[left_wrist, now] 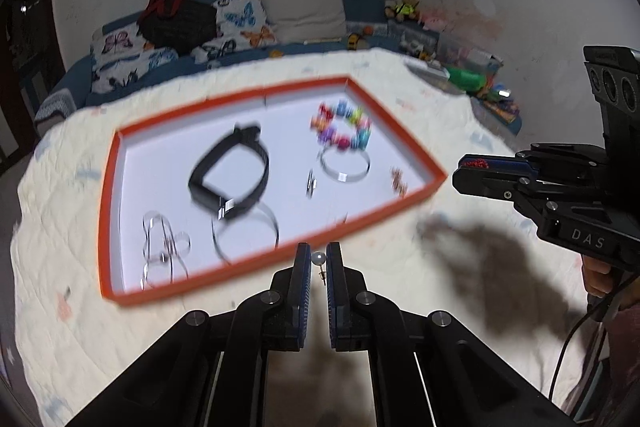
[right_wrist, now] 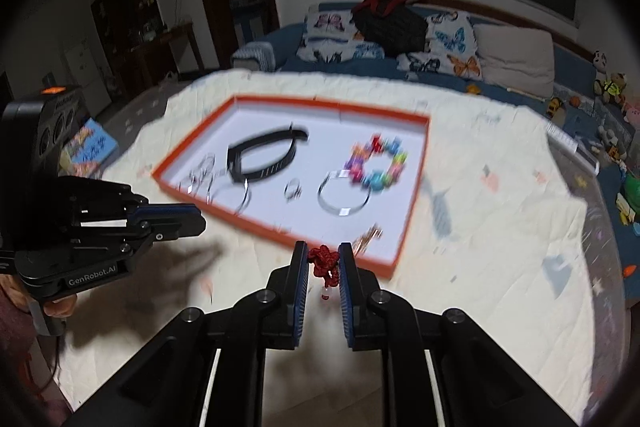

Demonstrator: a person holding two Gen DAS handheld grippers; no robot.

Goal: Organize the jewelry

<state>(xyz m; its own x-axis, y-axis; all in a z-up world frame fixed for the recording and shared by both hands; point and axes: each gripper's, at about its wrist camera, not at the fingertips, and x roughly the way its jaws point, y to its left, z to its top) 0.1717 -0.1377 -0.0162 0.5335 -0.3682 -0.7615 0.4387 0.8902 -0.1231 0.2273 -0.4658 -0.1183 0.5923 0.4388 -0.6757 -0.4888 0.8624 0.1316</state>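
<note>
An orange-rimmed white tray (left_wrist: 108,187) lies on the quilt; it also shows in the right wrist view (right_wrist: 412,195). In it lie a black band (left_wrist: 232,171), a colourful bead bracelet (left_wrist: 344,125), silver bangles (left_wrist: 344,167), a small ring (left_wrist: 311,183) and thin wire hoops (left_wrist: 164,251). My left gripper (left_wrist: 319,259) is shut on a pearl earring (left_wrist: 319,258), held just short of the tray's near rim. My right gripper (right_wrist: 324,259) is shut on a red knotted ornament (right_wrist: 325,263), near the tray's near right corner. The right gripper shows side-on in the left wrist view (left_wrist: 472,167).
The cream quilt (left_wrist: 460,291) covers the table. A blue sofa with butterfly cushions (left_wrist: 240,19) and a dark bag stands behind. Toys (left_wrist: 472,75) lie at the right. A colourful book (right_wrist: 88,151) lies at the left. A small gold piece (left_wrist: 399,181) lies in the tray's right corner.
</note>
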